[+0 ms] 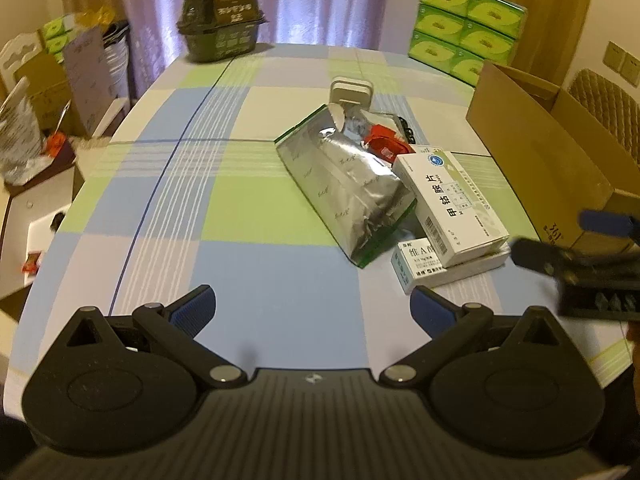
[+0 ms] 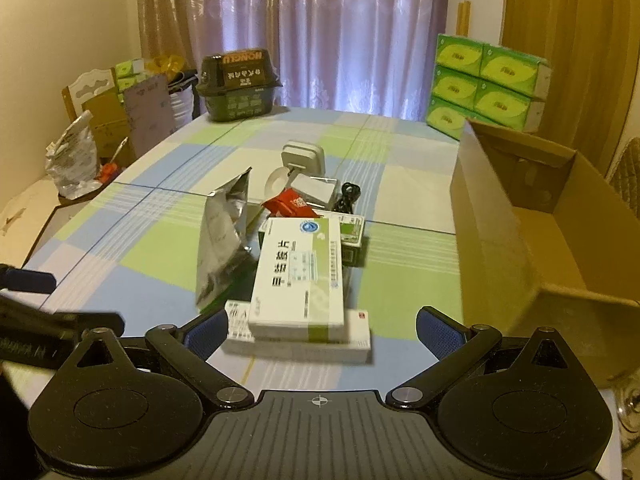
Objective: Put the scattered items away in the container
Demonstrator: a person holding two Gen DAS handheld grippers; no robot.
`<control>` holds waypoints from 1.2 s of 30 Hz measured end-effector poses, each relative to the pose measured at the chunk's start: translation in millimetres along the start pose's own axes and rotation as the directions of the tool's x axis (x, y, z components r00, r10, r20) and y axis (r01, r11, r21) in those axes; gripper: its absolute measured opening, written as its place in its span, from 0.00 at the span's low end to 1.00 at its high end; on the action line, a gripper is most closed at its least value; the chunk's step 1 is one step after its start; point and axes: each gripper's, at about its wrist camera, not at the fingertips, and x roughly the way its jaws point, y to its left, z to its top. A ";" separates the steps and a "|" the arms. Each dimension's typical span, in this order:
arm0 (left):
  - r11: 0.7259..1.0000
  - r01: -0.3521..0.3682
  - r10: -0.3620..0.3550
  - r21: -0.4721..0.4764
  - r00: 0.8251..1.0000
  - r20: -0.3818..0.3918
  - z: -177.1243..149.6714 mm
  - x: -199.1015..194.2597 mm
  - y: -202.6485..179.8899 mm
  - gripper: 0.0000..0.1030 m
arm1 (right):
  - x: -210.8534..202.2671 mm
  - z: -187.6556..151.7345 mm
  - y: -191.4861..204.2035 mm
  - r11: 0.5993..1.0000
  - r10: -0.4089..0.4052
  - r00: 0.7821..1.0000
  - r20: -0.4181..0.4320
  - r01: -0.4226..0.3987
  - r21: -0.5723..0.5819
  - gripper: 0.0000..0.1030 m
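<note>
- Right gripper [image 2: 320,330]: jaws spread wide, nothing between them, low over the near end of the checked tablecloth [image 2: 168,248].
- White-and-green medicine box [image 2: 298,276]: directly ahead of the gripper, stacked on a flatter white box [image 2: 352,346].
- Silver foil pouch [image 2: 222,240]: touching the medicine box's left side, standing tilted.
- Red packet [image 2: 290,205]: just behind the medicine box.
- Open cardboard box [image 2: 520,232]: right of the medicine box.
- Green tissue packs [image 2: 486,86]: stacked behind the cardboard box.
</note>
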 end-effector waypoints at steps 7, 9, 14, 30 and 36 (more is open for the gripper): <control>0.999 0.016 -0.015 0.044 1.000 -0.008 1.0 18.2 3.8 0.99 | 34.8 8.4 1.4 0.999 0.027 0.999 -0.022 -0.027 -0.018 1.00; 0.998 0.041 -0.040 0.039 0.999 -0.016 0.8 24.2 5.0 0.99 | 45.2 8.7 4.0 0.999 0.024 0.999 -0.028 -0.025 -0.040 1.00; 0.997 0.075 -0.074 0.036 0.997 -0.023 1.3 33.9 5.7 0.99 | 64.0 6.7 5.4 0.998 0.030 0.998 -0.053 -0.033 -0.060 1.00; 0.944 0.204 -0.210 0.258 0.978 -0.004 7.2 47.3 -18.5 0.98 | 57.4 4.2 -10.9 0.998 0.011 0.999 -0.052 -0.014 -0.061 0.71; 0.814 0.288 -0.304 0.504 0.951 -0.054 8.5 60.1 -52.6 0.75 | 31.3 -3.6 -33.8 1.000 0.005 0.999 -0.040 -0.007 -0.027 0.71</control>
